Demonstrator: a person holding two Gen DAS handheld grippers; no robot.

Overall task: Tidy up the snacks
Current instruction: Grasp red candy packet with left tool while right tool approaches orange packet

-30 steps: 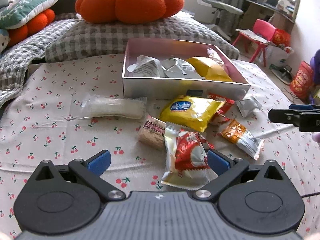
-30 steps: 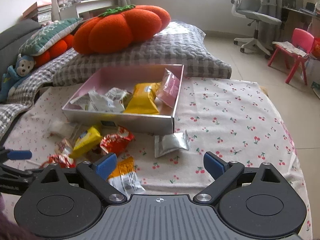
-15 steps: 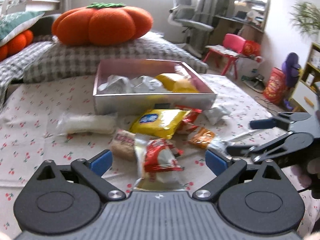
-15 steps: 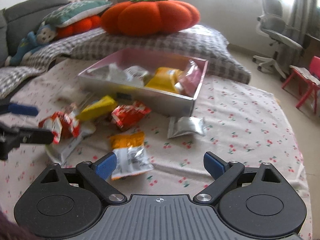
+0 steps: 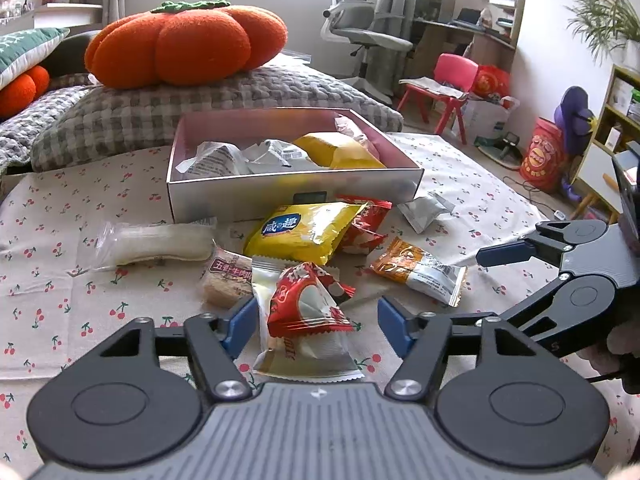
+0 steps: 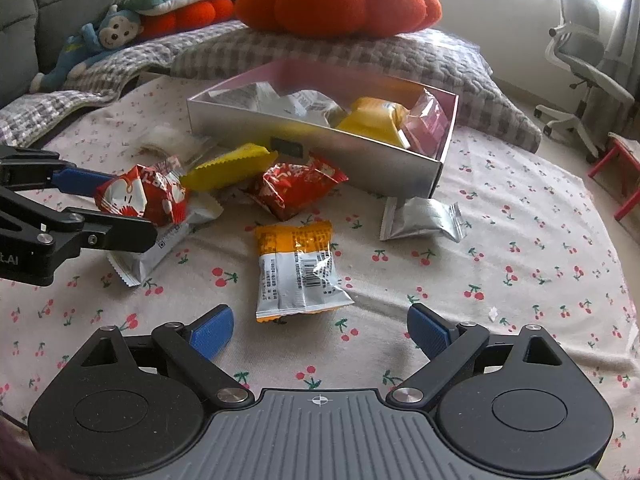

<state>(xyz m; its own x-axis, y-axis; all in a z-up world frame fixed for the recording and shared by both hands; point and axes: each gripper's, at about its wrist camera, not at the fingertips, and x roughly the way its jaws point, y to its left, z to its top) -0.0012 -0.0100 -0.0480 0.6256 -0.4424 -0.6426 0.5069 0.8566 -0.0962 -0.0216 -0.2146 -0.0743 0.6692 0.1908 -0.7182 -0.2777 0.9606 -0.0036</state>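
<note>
On the cherry-print cloth lie loose snacks in front of a silver box that holds several packets. My left gripper straddles a red-and-white packet. Its jaws are closing, and a gap still shows at the right pad. My right gripper stands open and low, just short of an orange-and-white packet.
Other loose snacks: a yellow packet, a red packet, a silver packet, a clear-wrapped white bar, a brown bar. Behind the box lie a grey checked pillow and a pumpkin cushion.
The left jaws have narrowed around the red-and-white packet. The right gripper has come down and closer to the orange-and-white packet, rolling as it went.
</note>
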